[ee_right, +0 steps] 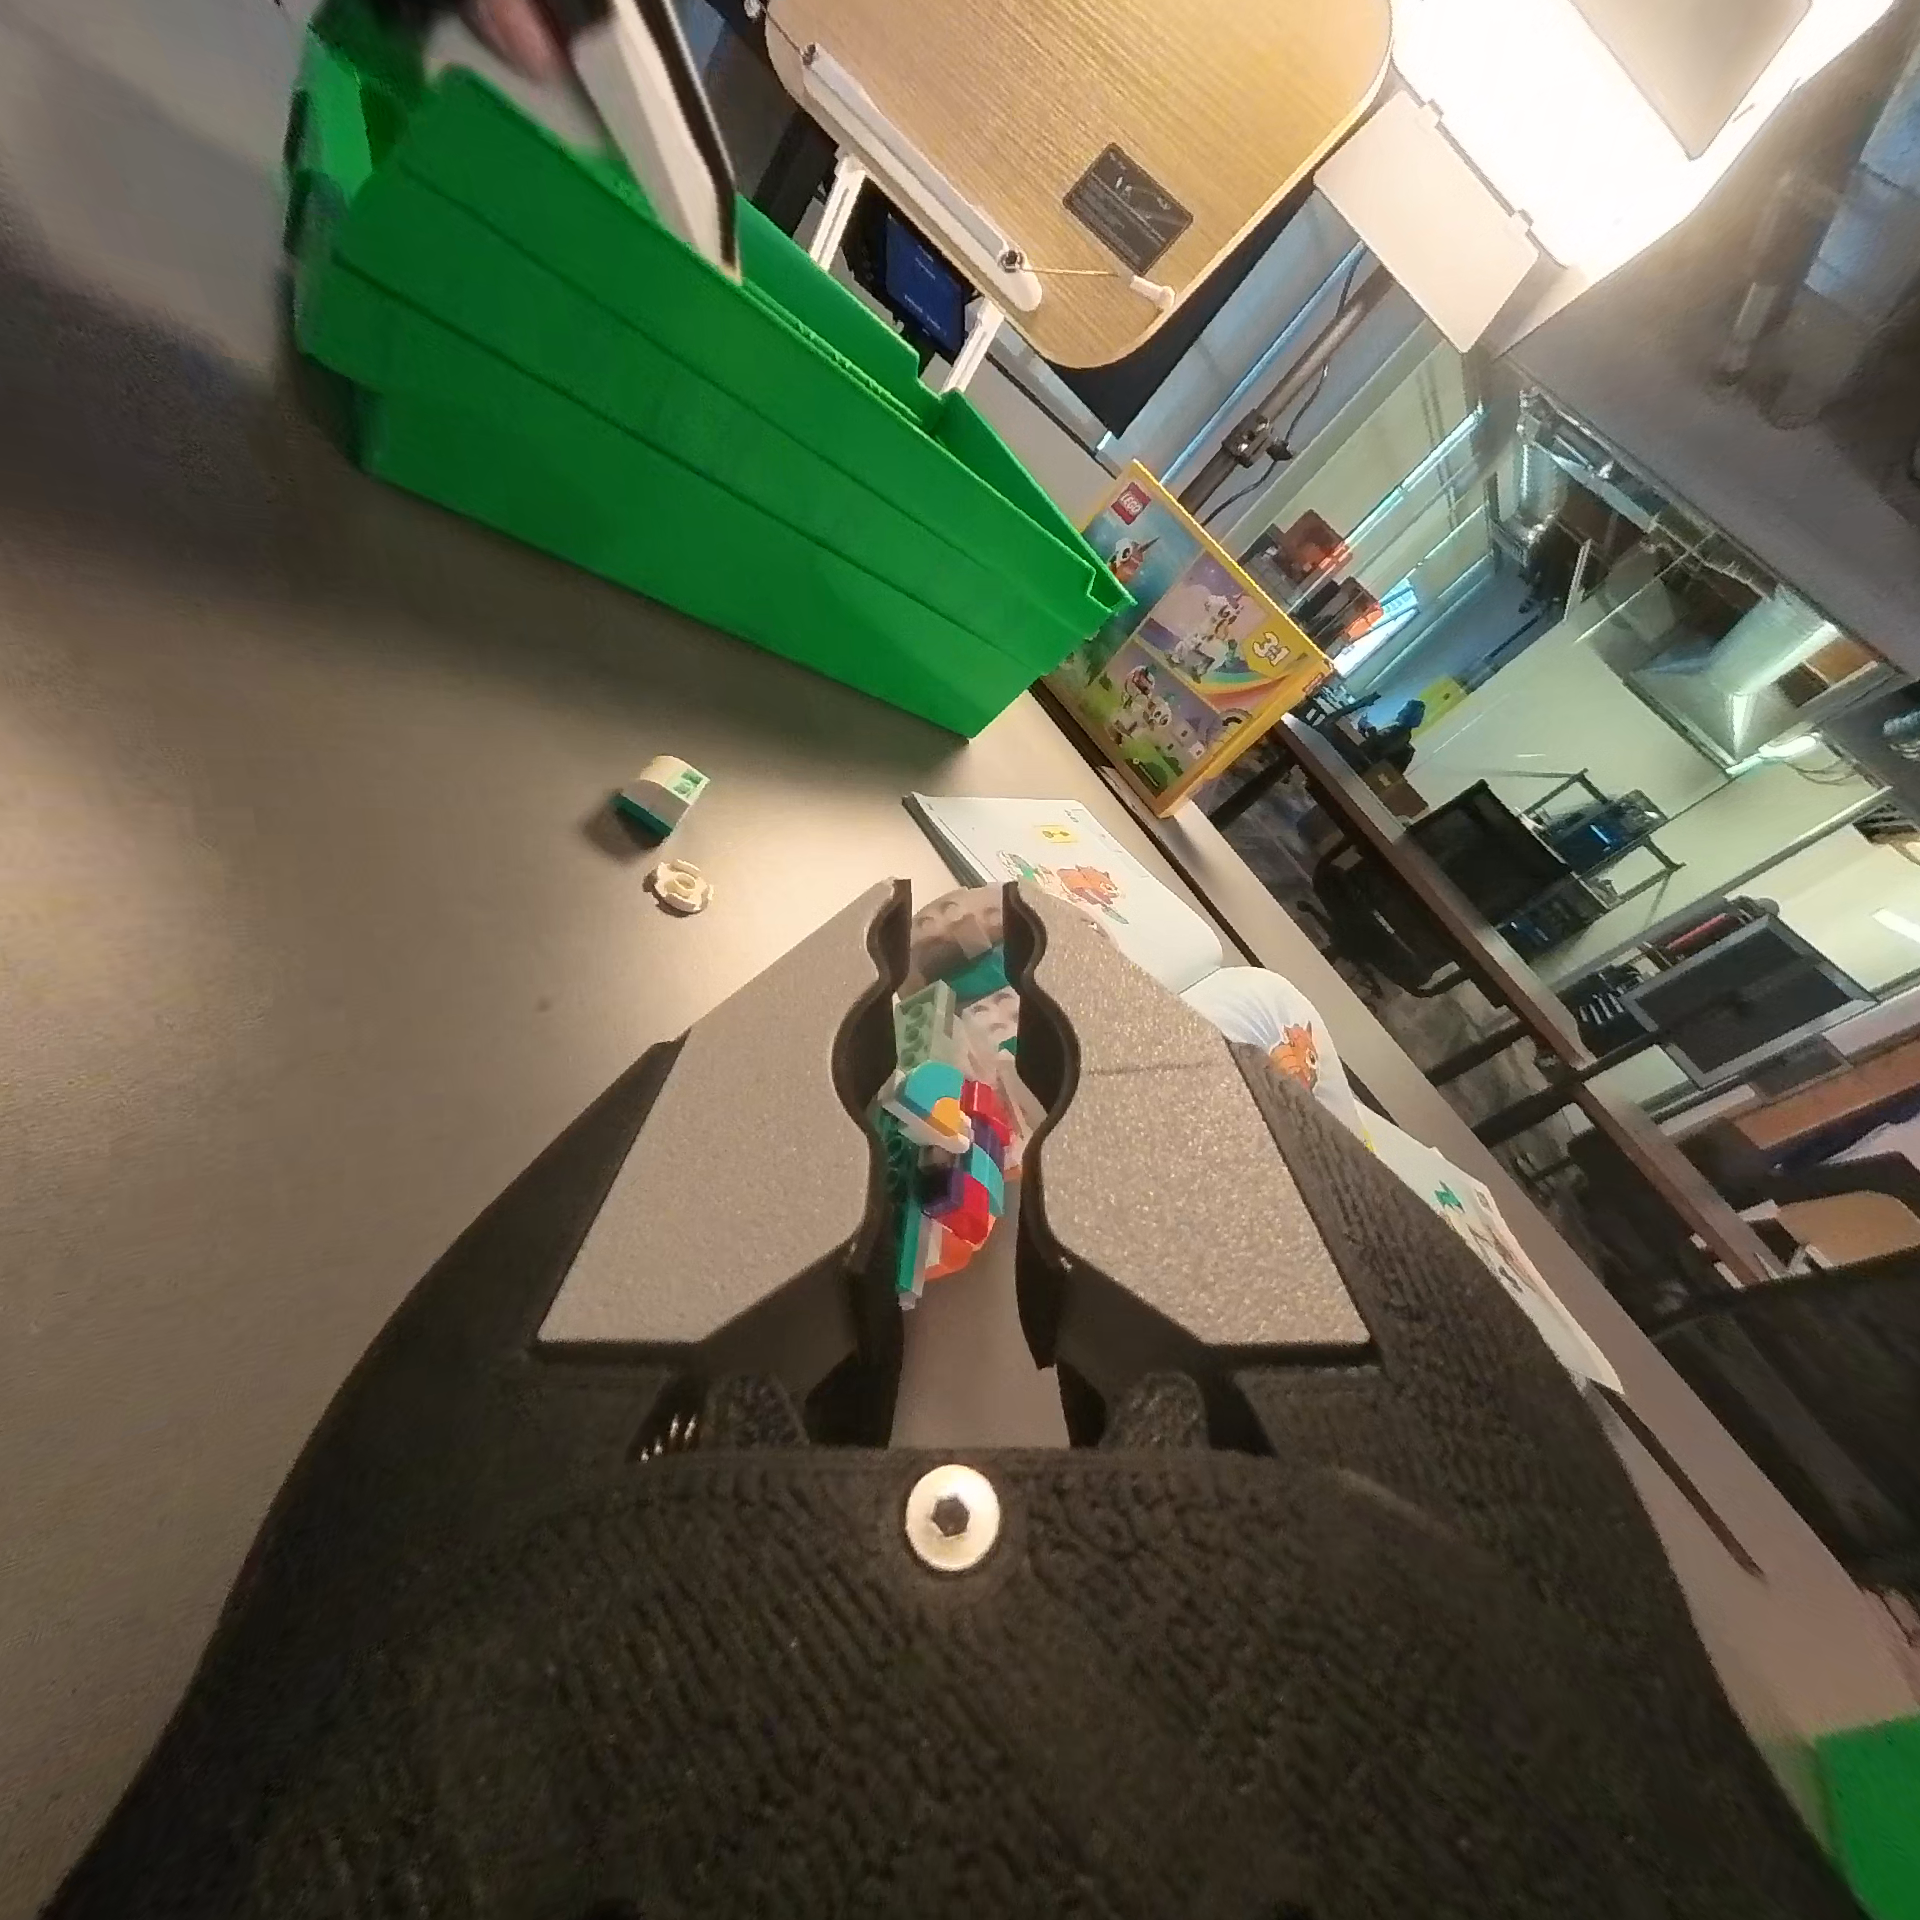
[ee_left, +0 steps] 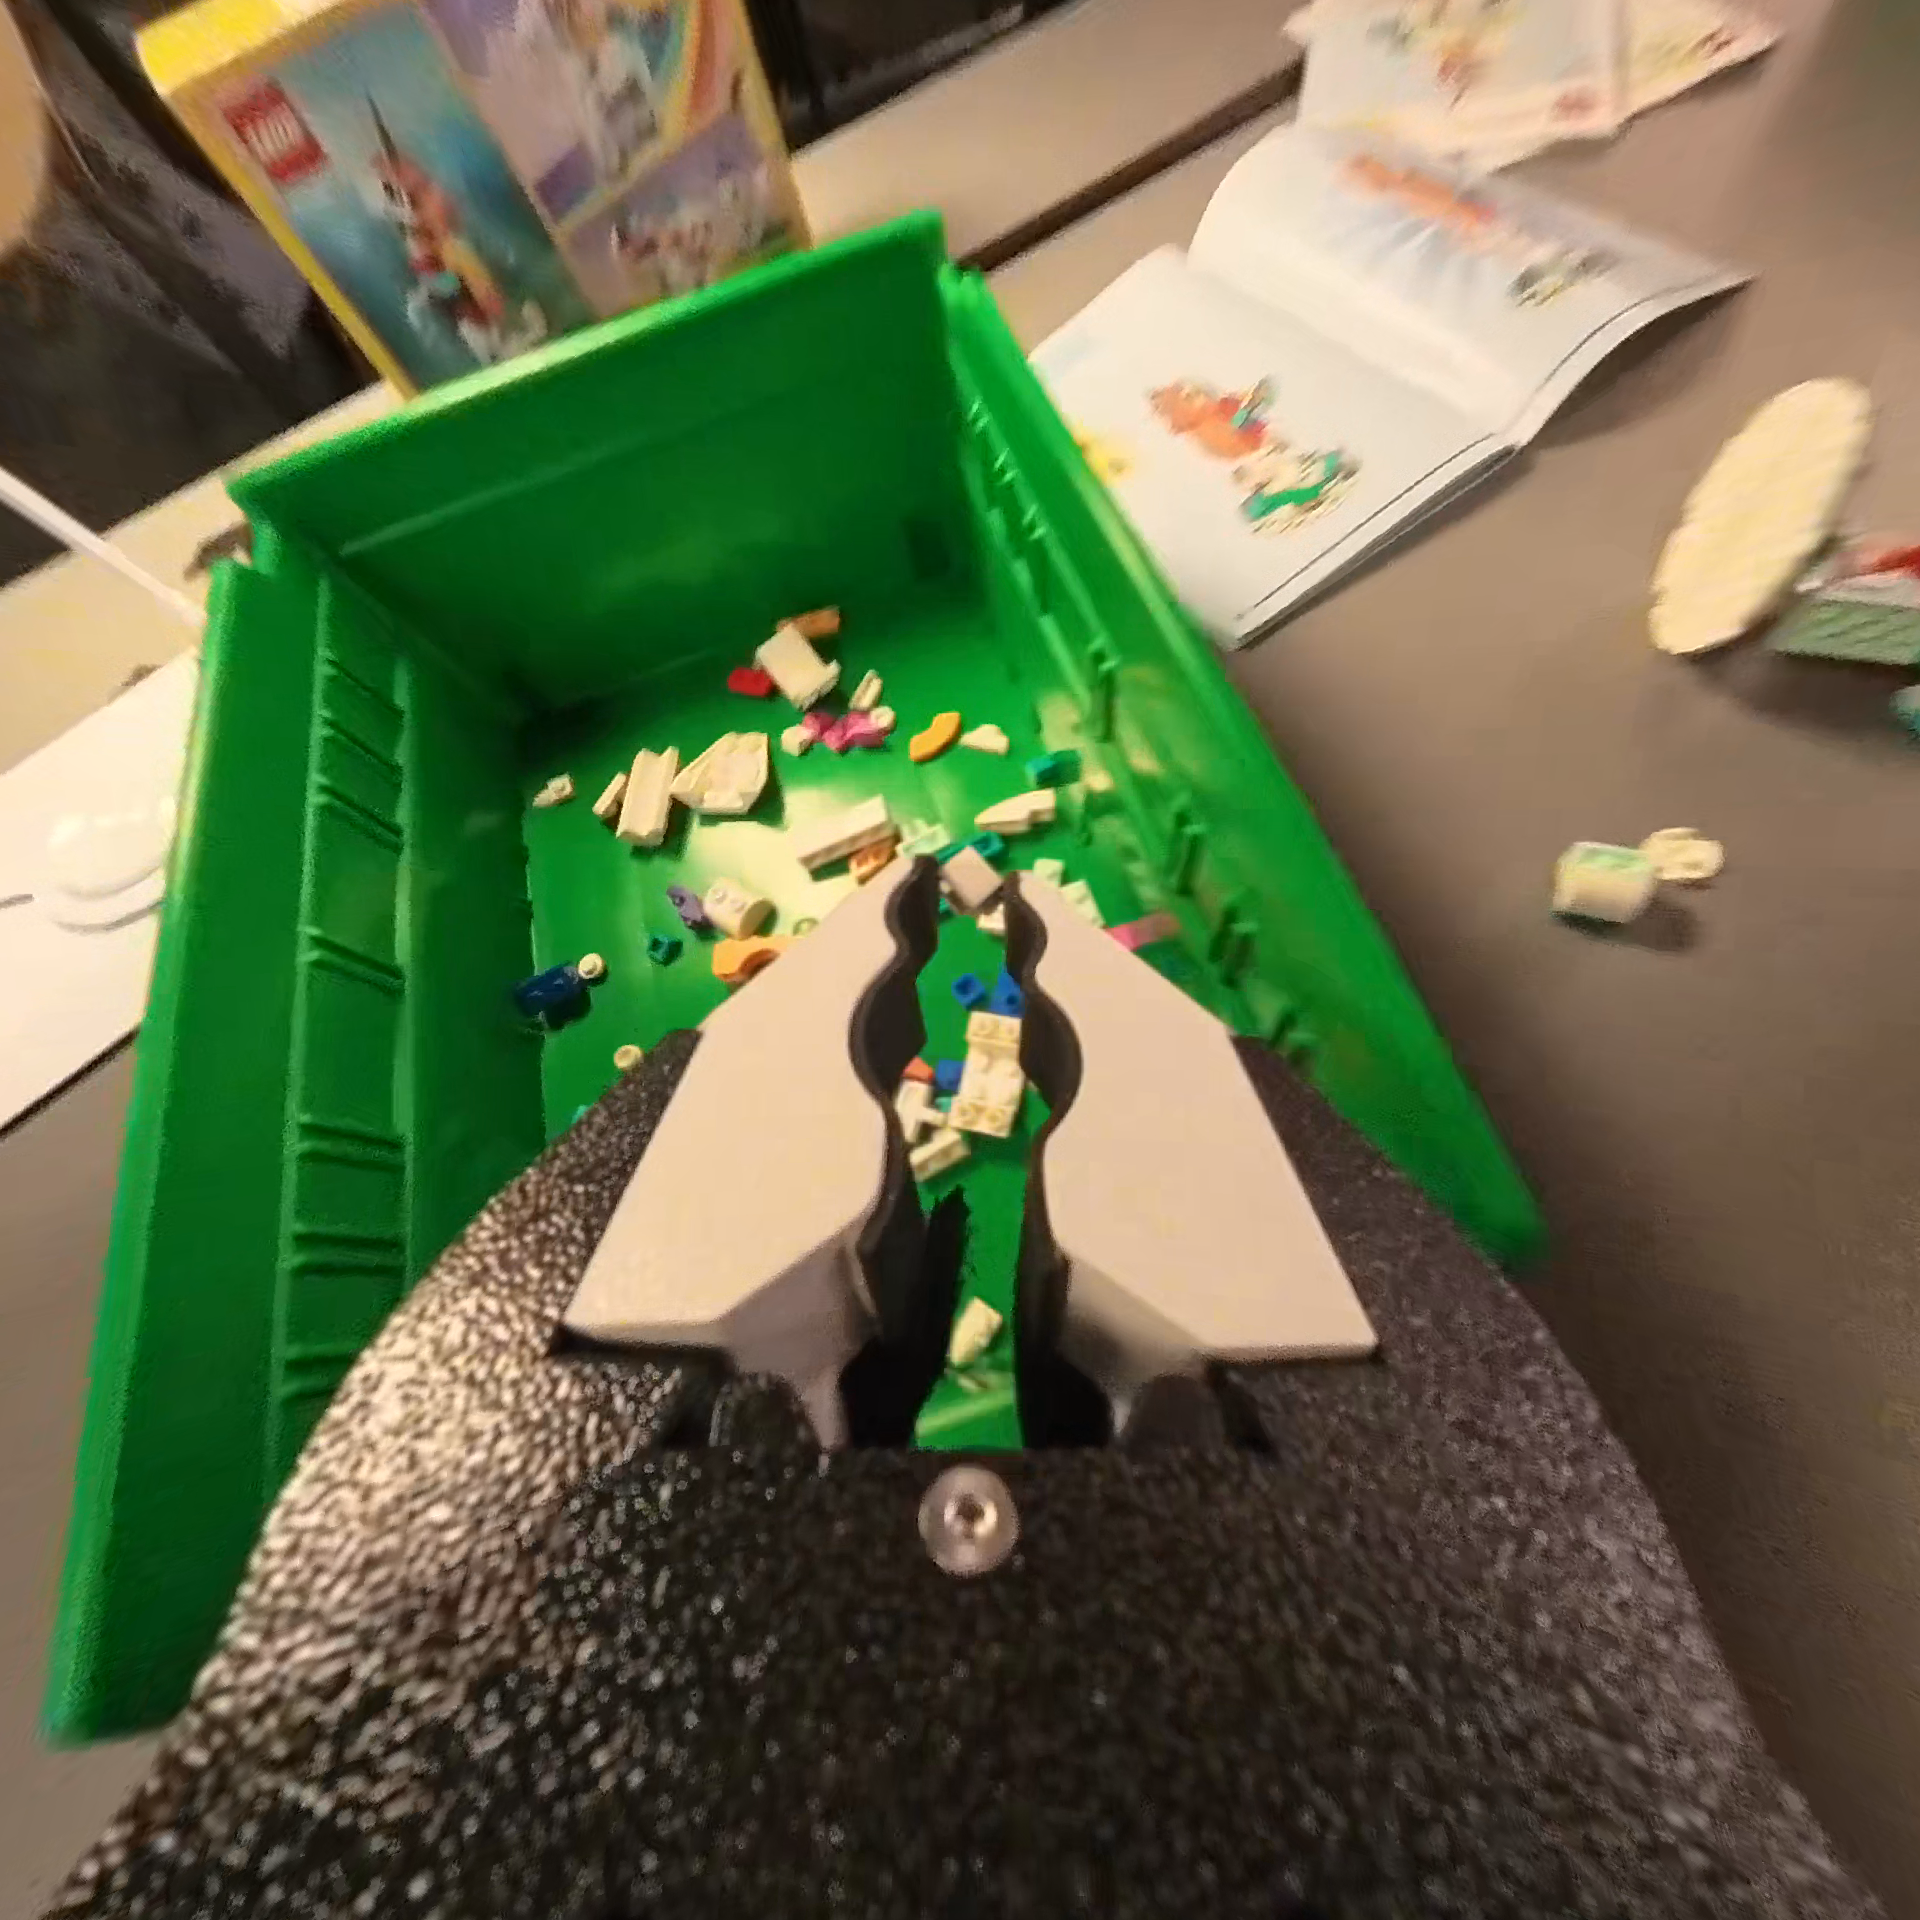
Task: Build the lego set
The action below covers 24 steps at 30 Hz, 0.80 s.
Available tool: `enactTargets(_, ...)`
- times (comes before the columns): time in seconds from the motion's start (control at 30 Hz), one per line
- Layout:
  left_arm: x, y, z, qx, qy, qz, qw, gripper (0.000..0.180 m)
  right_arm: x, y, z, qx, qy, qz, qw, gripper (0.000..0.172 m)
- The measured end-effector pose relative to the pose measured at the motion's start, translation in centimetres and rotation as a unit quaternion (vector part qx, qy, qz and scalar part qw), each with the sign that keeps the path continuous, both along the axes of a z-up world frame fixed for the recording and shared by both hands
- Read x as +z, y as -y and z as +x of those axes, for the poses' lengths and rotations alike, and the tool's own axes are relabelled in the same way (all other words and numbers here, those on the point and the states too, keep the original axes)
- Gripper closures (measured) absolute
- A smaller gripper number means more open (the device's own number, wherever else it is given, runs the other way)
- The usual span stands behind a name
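In the left wrist view, we see the left gripper (ee_left: pixel 964 883) reaching into a green bin (ee_left: pixel 644 499) that fills the centre and left of the frame. Its fingers stand narrow, and a small white brick (ee_left: pixel 971 881) sits pinched between the tips, both pads against it. Loose bricks (ee_left: pixel 727 769) in white, orange, blue and pink lie scattered over the bin floor behind and below the tips. A yellow toy box (ee_left: pixel 488 177) stands at the upper left behind the bin. An open instruction booklet (ee_left: pixel 1351 416) lies on the grey table (ee_left: pixel 1662 1143) at the upper right, with a round cream plate piece (ee_left: pixel 1756 509) at the right edge and a small white-and-green block (ee_left: pixel 1600 883) lower down.

In the right wrist view, we see the right gripper (ee_right: pixel 951 904) low over the table, fingers narrow around a multicoloured brick model (ee_right: pixel 951 1122) that fills the gap; whether the pads press on it we cannot tell. The white-and-green block (ee_right: pixel 665 810) and a small round white piece (ee_right: pixel 681 888) lie left of the tips. The bin (ee_right: pixel 675 457) lies at the upper left, with the left gripper (ee_right: pixel 665 135) above it.
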<state>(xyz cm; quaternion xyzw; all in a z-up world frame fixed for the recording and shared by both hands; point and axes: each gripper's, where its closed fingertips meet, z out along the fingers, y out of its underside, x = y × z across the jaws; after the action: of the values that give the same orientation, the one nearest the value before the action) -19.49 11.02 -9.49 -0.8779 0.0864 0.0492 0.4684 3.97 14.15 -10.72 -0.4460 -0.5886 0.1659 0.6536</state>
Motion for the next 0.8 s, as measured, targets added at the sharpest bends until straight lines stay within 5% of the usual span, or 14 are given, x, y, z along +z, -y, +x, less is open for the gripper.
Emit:
enactTargets(0.03,-1.0,-0.6,-0.6,0.003,0.005,-0.019,1.000,0.171,0.0,0.0,0.0,0.000,0.000,-0.001,1.000,0.156)
enactTargets(0.33,-6.7,-2.6,-2.1,0.006,0.022,-0.150,0.988,0.171,-0.1,-0.1,0.0,-0.004,0.001,0.001,1.000,0.157)
enactTargets(0.8,-8.1,-2.2,-2.4,0.007,0.020,-0.192,0.981,0.172,-0.1,-0.1,0.0,-0.003,0.002,0.001,1.000,0.157)
